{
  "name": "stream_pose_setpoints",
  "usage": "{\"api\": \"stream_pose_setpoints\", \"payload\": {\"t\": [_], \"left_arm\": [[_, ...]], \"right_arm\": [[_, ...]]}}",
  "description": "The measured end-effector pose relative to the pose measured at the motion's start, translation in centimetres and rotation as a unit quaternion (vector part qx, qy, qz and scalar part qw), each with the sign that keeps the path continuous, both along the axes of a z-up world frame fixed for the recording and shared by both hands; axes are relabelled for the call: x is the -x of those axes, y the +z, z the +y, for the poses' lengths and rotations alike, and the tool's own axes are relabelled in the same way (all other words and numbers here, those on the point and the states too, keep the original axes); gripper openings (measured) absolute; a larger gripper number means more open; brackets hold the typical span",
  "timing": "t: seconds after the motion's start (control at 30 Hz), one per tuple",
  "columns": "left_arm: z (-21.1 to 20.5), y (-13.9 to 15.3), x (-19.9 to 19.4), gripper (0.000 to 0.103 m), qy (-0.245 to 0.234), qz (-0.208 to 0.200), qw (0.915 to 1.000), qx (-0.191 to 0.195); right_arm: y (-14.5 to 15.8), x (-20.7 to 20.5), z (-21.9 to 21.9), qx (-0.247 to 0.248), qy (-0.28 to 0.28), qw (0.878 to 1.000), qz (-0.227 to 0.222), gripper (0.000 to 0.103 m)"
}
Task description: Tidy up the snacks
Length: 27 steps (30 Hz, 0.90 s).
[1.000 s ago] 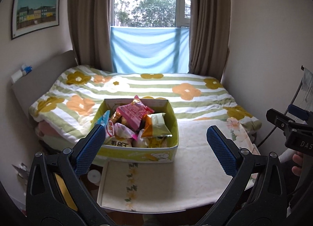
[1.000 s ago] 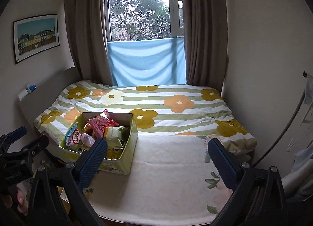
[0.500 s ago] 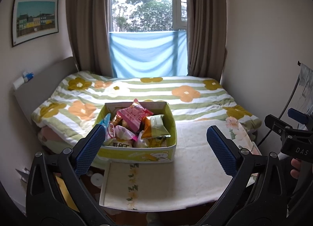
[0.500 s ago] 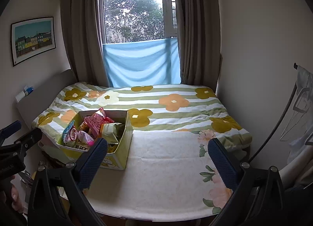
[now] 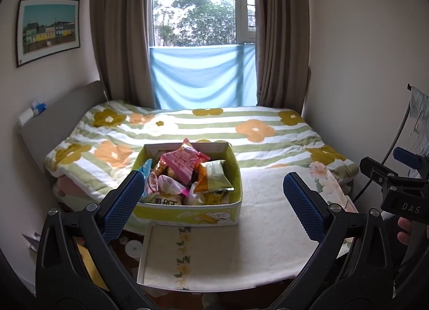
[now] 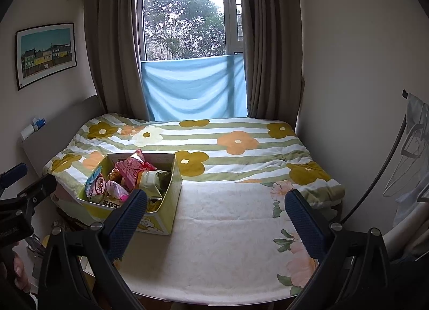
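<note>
**Snack box full, both grippers empty**

At the bottom of each frame, the left gripper [image 5: 214, 202] and the right gripper [image 6: 215, 218] have their jaws spread wide and hold nothing. Beyond them lies a pale tablecloth [image 5: 268, 229]. On its far left part stands the green box [image 5: 187, 213], filled with snack bags: a pink packet [image 5: 182, 162] on top, a green-orange packet [image 5: 214, 178] at its right, a white packet [image 5: 166, 189] in front. Behind is the flowered bed [image 5: 241, 127], then the window [image 5: 198, 9] at the top centre.
</note>
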State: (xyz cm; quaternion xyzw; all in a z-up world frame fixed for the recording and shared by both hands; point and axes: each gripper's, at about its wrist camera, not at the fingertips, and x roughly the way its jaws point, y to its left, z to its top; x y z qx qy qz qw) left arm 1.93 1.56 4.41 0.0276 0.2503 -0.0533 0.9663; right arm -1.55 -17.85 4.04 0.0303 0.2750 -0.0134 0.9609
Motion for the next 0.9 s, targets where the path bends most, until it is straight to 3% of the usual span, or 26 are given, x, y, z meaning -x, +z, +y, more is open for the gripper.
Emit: {"api": "stream_pose_setpoints", "payload": {"t": [0.9], "left_arm": [[0.6, -0.4, -0.2, 0.103, 0.012, -0.008, 0.9999, -0.003]], "right_arm": [[0.4, -0.5, -0.9, 0.000, -0.002, 1.000, -0.002, 0.102]]}}
